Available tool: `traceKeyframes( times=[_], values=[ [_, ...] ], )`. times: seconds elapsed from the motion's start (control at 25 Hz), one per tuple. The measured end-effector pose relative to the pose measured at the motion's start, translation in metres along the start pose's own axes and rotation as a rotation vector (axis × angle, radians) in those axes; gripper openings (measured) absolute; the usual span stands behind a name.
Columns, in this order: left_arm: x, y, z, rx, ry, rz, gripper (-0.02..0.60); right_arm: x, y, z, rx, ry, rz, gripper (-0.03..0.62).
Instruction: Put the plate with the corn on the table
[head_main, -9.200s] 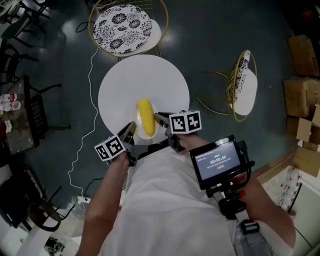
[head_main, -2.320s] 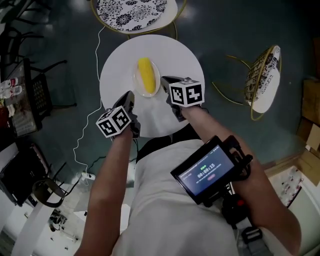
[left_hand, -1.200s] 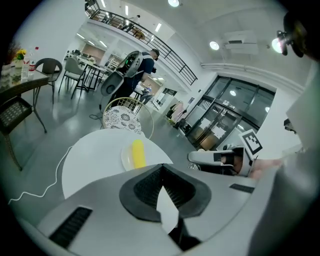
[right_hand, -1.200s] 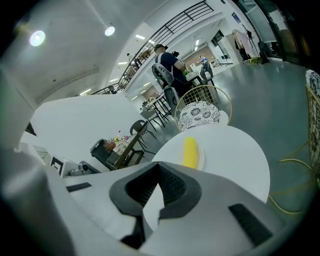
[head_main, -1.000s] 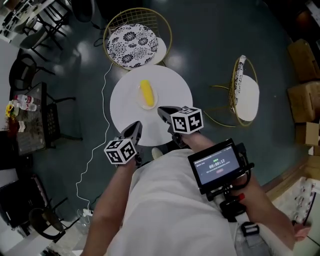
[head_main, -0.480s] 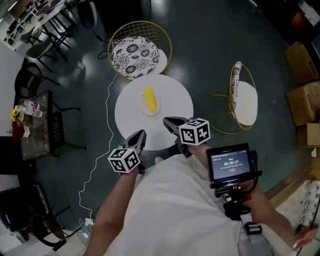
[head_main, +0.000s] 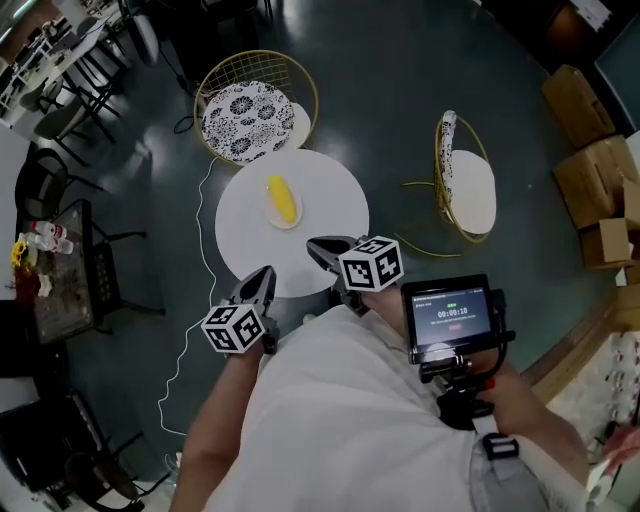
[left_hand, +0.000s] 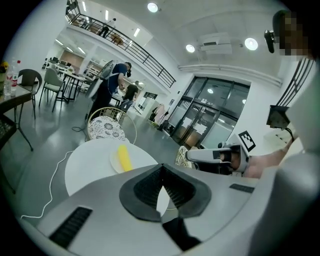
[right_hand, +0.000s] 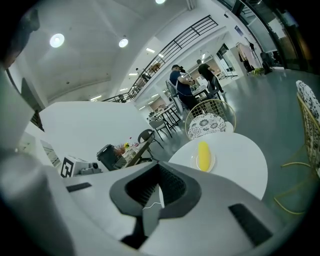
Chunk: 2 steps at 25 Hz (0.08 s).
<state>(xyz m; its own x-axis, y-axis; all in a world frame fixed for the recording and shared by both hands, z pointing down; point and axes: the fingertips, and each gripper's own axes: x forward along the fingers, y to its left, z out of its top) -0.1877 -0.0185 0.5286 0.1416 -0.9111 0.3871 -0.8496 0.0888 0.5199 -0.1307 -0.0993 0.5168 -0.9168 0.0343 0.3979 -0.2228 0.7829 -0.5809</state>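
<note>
A yellow corn cob (head_main: 281, 199) lies on a small white plate (head_main: 289, 216) resting on the round white table (head_main: 330, 200). Both grippers are held back near my body, away from the plate. My left gripper (head_main: 265, 275) hovers at the table's near left edge, shut on nothing. My right gripper (head_main: 313, 246) hangs over the table's near edge, also shut and empty. In the left gripper view the corn (left_hand: 123, 157) and plate (left_hand: 114, 161) lie beyond the closed jaws (left_hand: 161, 167). The right gripper view shows the corn (right_hand: 203, 150) far ahead of its closed tips (right_hand: 159, 167).
A gold wire chair with a patterned cushion (head_main: 245, 120) stands behind the table, and a second chair (head_main: 465, 180) is to the right. Cardboard boxes (head_main: 590, 150) sit at far right. A white cable (head_main: 195, 300) trails on the floor at left. People (left_hand: 112, 85) stand in the background.
Both grippers have let go of the plate and drawn back toward my body. The plate with the corn stays on the table, now farther away in view.
</note>
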Motion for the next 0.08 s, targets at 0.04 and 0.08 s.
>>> traceKeyframes(
  times=[0.04,0.08],
  values=[
    [-0.0026,-0.0008,-0.0017,0.003,0.002,-0.004,0.008,-0.0001,0.0035,-0.0022,-0.001,-0.002,0.0,0.008],
    [-0.0052,-0.0015,-0.0034,0.007,0.004,-0.007,0.008,-0.0002,0.007,-0.0044,-0.002,-0.004,0.001,0.007]
  ],
)
